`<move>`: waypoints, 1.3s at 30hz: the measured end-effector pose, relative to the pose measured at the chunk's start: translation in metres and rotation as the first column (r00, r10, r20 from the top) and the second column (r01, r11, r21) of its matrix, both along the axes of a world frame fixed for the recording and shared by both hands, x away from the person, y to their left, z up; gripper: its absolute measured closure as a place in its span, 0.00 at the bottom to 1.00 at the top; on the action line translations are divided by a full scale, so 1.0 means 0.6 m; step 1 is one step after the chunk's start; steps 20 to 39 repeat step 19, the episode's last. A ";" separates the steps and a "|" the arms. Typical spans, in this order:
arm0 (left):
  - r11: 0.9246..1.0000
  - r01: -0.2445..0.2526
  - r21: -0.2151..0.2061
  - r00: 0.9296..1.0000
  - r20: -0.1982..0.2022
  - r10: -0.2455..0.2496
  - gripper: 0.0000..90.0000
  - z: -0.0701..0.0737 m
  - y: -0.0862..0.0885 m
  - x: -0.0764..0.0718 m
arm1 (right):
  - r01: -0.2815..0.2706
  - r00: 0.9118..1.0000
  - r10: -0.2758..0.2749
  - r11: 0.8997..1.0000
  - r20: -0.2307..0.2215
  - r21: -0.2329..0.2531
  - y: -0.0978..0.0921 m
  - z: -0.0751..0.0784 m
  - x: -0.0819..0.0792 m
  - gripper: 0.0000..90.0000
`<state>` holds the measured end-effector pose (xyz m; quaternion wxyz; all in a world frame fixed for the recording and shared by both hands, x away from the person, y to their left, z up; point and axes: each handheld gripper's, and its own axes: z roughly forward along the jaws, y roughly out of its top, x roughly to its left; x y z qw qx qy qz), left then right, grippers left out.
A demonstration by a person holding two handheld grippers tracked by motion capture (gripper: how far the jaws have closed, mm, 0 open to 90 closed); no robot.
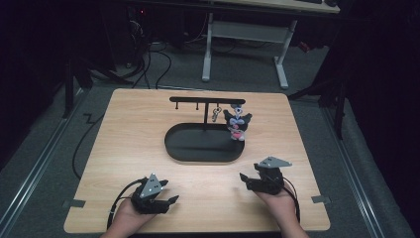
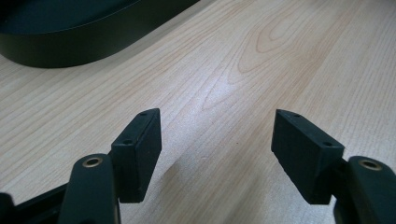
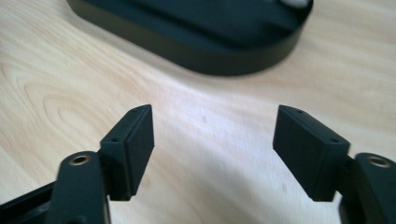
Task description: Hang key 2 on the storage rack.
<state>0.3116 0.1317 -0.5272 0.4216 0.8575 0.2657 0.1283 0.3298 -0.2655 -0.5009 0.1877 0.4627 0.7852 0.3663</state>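
Note:
A black oval tray (image 1: pixel 178 148) sits mid-table with a T-shaped black hanger rack (image 1: pixel 205 99) rising from it. A small metal key (image 1: pixel 216 114) hangs from the rack's bar. A black plush toy (image 1: pixel 237 124) with a pink patch hangs at the rack's right end, over the tray's right rim. My left gripper (image 1: pixel 172 201) rests near the front edge, open, nothing between its jaws (image 2: pixel 217 144). My right gripper (image 1: pixel 244 179) lies at the front right, open and empty (image 3: pixel 215 142), facing the tray rim (image 3: pixel 219 63).
The wooden table (image 1: pixel 129 129) is bare around the tray. A cable (image 1: pixel 84 144) trails off its left edge. A white desk frame (image 1: pixel 242 49) stands on the floor beyond. The tray's rim (image 2: pixel 70 49) lies ahead-left of my left gripper.

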 end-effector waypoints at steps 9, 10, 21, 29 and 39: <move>0.999 -0.033 -0.007 0.999 -0.007 0.033 0.37 -0.001 0.000 -0.009 | 0.069 0.996 -0.075 0.991 0.052 0.112 -0.060 -0.033 -0.073 0.16; 0.999 -0.037 -0.008 0.999 -0.003 0.037 0.37 0.000 0.000 -0.009 | 0.062 0.996 -0.070 0.990 0.058 0.124 -0.060 -0.034 -0.075 0.16; 0.998 -0.058 -0.022 0.998 0.014 0.058 0.37 0.007 0.002 -0.015 | 0.022 0.998 -0.025 0.998 0.056 0.059 -0.040 -0.044 -0.068 0.16; 0.998 -0.058 -0.022 0.998 0.014 0.058 0.37 0.007 0.002 -0.015 | 0.022 0.998 -0.025 0.998 0.056 0.059 -0.040 -0.044 -0.068 0.16; 0.998 -0.058 -0.022 0.998 0.014 0.058 0.37 0.007 0.002 -0.015 | 0.022 0.998 -0.025 0.998 0.056 0.059 -0.040 -0.044 -0.068 0.16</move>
